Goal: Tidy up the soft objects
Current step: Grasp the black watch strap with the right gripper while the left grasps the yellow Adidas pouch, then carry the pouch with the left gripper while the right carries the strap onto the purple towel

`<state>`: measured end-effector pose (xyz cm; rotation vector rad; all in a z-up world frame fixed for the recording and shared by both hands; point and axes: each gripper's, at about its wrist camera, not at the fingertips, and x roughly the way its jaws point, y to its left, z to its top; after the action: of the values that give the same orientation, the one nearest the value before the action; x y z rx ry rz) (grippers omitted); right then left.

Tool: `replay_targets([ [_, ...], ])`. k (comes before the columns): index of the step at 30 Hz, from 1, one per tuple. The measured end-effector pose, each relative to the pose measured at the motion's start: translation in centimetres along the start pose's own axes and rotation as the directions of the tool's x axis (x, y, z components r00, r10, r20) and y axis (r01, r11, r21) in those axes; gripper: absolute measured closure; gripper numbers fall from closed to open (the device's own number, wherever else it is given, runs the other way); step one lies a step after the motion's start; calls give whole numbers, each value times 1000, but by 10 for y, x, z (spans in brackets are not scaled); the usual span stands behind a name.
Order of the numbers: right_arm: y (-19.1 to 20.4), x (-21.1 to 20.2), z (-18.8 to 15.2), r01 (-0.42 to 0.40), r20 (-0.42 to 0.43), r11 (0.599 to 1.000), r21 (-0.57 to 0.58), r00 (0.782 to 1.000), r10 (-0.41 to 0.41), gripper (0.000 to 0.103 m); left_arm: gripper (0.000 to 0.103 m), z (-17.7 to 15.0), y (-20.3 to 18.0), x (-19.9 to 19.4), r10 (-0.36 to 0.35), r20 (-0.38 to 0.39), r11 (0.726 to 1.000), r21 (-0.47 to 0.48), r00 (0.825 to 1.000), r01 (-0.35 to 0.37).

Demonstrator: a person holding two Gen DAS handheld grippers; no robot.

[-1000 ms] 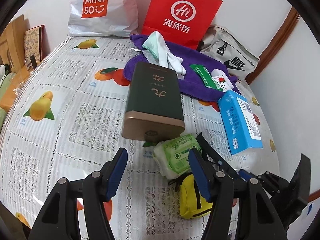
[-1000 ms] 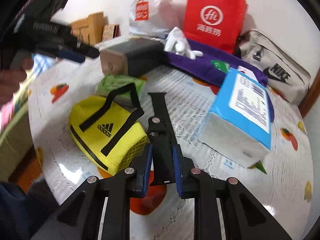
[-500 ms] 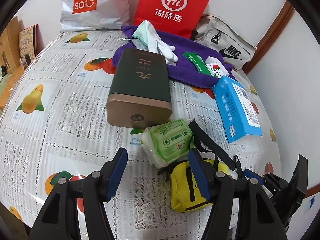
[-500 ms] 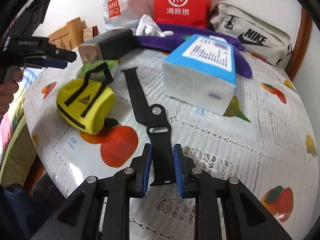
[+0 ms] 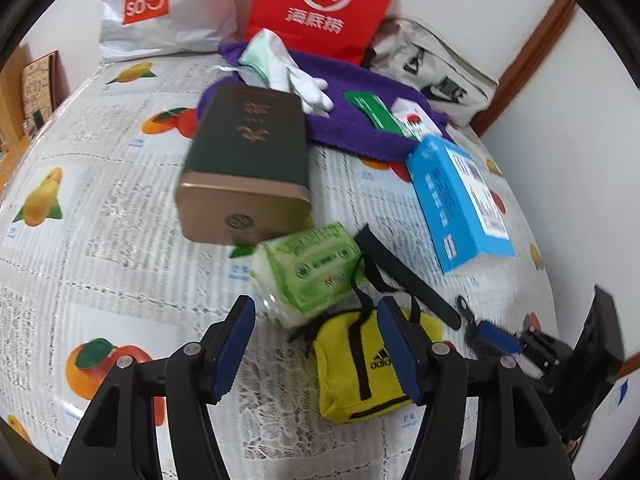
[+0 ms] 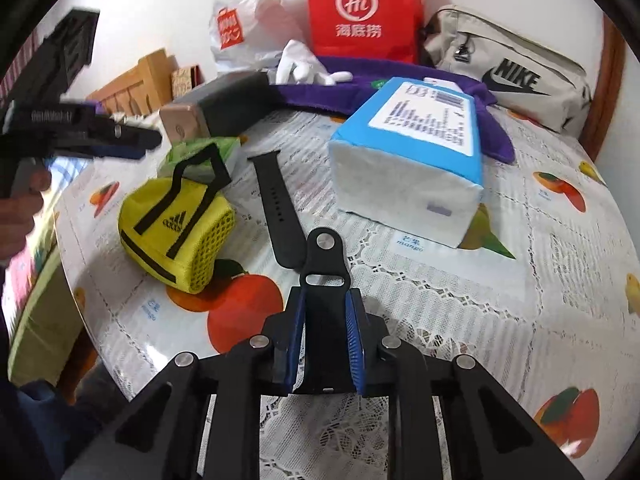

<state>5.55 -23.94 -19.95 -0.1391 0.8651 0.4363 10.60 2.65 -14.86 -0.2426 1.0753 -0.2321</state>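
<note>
My left gripper [image 5: 316, 340] is open and empty, above the table's near edge, with the yellow Adidas pouch [image 5: 360, 364] by its right finger and the green tissue pack [image 5: 308, 268] just ahead. My right gripper [image 6: 324, 340] is shut on a black watch strap [image 6: 322, 280], whose other half [image 6: 278, 208] lies on the cloth. The pouch [image 6: 176, 228] and a blue tissue pack [image 6: 412, 152] flank it. The right gripper also shows in the left wrist view [image 5: 496, 338]. White gloves [image 5: 292, 68] lie on a purple towel [image 5: 360, 120].
A dark green tin [image 5: 248, 160] lies mid-table. A Miniso bag [image 5: 160, 8], a red paper bag [image 5: 320, 4] and a Nike pouch [image 6: 508, 76] stand at the back by the wall. The fruit-print tablecloth [image 5: 92, 216] covers a round table.
The left gripper has drawn closer to the green tissue pack and yellow pouch. The right gripper has pulled the strap back toward the table's near side, then turned slightly.
</note>
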Motion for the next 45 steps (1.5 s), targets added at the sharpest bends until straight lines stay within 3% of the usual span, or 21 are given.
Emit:
replay_targets([
  [4, -9, -10, 2, 14, 29, 999, 45, 999, -16, 82, 42, -6, -3, 12, 22, -45, 1000, 4, 999, -22],
  [8, -16, -15, 3, 45, 39, 997, 61, 998, -48, 82, 42, -22, -1, 23, -1, -99, 1000, -13, 995, 0],
  [12, -21, -10, 4, 81, 20, 994, 74, 996, -83, 82, 44, -29, -11, 25, 29, -68, 999, 31, 997, -27],
  [13, -22, -7, 3, 88, 12, 993, 79, 996, -89, 82, 55, -30, -12, 26, 26, -60, 999, 34, 998, -24],
  [15, -23, -3, 2, 88, 2, 992, 89, 996, -88, 82, 62, -31, -14, 27, 44, -41, 998, 39, 998, -43],
  [16, -23, -3, 2, 88, 2, 992, 92, 996, -89, 82, 78, -31, -15, 27, 34, -39, 998, 50, 999, -32],
  [17, -23, -4, 2, 91, 7, 991, 97, 996, -92, 82, 81, -32, -16, 29, 4, -52, 999, 51, 999, -1],
  [28, -15, -25, 12, 95, 42, 991, 94, 994, -99, 82, 88, -31, -12, -5, -64, 18, 998, 24, 998, 64],
  [45, -9, -62, 48, 63, 124, 994, 86, 990, -74, 82, 90, 3, -10, -55, -79, 129, 997, 13, 989, 78],
])
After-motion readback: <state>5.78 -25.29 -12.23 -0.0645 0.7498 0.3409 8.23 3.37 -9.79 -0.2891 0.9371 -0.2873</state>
